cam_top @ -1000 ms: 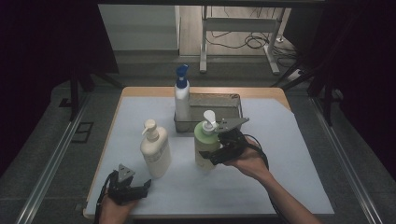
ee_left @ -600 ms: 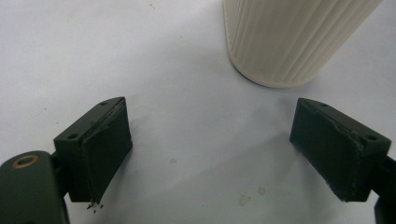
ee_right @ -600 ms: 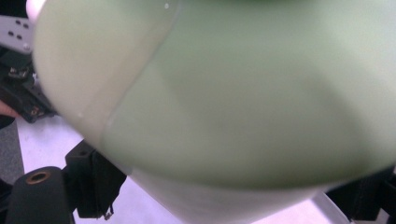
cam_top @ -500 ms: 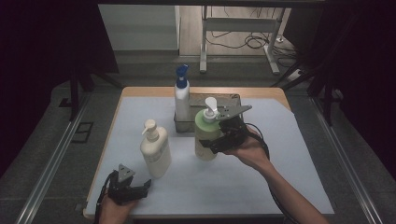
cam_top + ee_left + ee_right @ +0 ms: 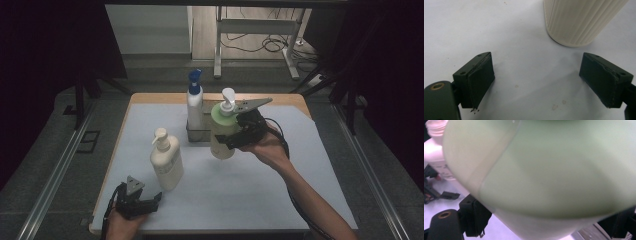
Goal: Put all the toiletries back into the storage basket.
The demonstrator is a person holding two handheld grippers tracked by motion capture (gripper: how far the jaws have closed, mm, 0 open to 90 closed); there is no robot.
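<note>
- The green bottle (image 5: 222,134) has a white pump on top and is up in the air, off the white table cover (image 5: 250,185)
- It hangs just in front of the grey tray (image 5: 196,135) at the back of the table, and it stands almost straight up
- The right gripper (image 5: 234,139) pinches the green bottle from the side, one black jaw on each side of its fat body
- The jaws are spread wide because the bottle is wide, and they press on it
- In the right gripper view the green bottle (image 5: 554,175) is very close and blurry, with a dark jaw at the bottom left and another at the bottom right
- The person's right hand (image 5: 265,147) holds this gripper, and a black cable trails down along the arm
- A blue-top bottle (image 5: 194,102) stands in the grey tray, just behind and to the left of the green bottle
- A cream bottle (image 5: 166,160) stands on the white cover, off to the left and nearer the person
- The left gripper (image 5: 159,199) rests low at the front left edge of the table, near the cream bottle but not touching it
- In the left gripper view its two jaws are wide apart with nothing between them, just the white cover
- The ribbed bottom of the cream bottle (image 5: 579,22) stands a little past the jaws
</note>
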